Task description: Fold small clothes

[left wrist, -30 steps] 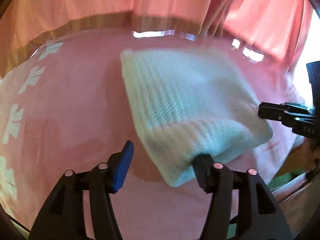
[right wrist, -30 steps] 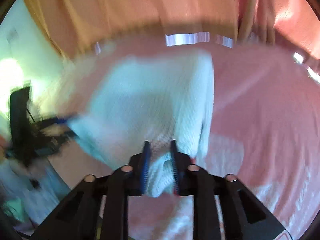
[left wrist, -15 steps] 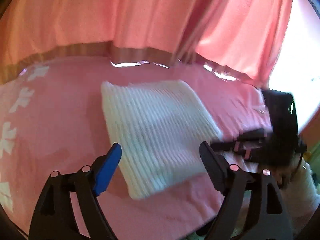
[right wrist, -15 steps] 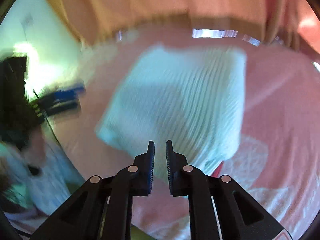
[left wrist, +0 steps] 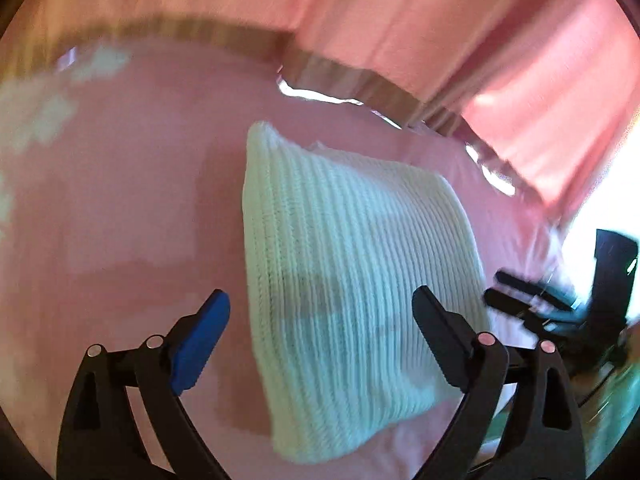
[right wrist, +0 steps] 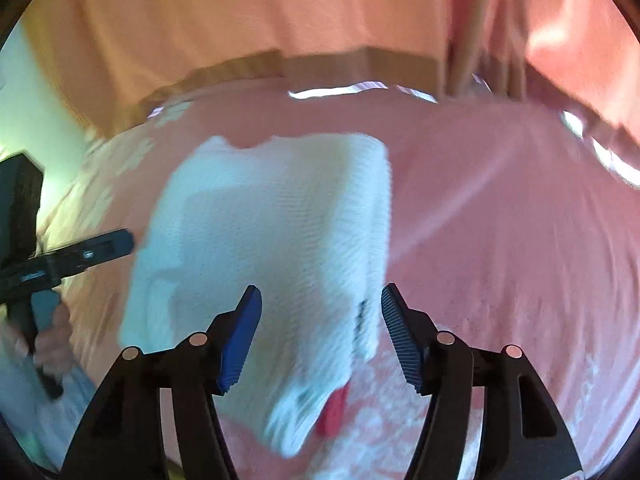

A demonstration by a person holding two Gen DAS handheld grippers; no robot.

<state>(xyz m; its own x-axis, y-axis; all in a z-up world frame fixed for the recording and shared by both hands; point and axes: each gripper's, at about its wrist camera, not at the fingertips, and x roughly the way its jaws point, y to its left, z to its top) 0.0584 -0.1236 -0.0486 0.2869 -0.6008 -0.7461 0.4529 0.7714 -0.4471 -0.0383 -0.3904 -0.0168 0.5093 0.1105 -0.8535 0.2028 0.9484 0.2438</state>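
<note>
A pale white-mint knitted garment (left wrist: 344,264) lies folded into a rough rectangle on the pink bedspread (left wrist: 120,216). It also shows in the right wrist view (right wrist: 272,232), with a red tag (right wrist: 334,412) at its near corner. My left gripper (left wrist: 320,320) is open and empty, its jaws spread over the garment's near part. My right gripper (right wrist: 320,320) is open and empty, just above the garment's near right edge. Each gripper shows at the side of the other's view: the right one (left wrist: 520,300) and the left one (right wrist: 80,252).
Pink curtains (left wrist: 440,32) hang behind the bed, with a brown band (left wrist: 224,36) along the far edge. The bedspread has white flower prints (left wrist: 36,112) at the left. Bright window light falls in at the right (left wrist: 600,216).
My right gripper has let go of the garment's corner and opened wide. My left gripper stayed open and shifted over the garment, which now lies flat on the bed.
</note>
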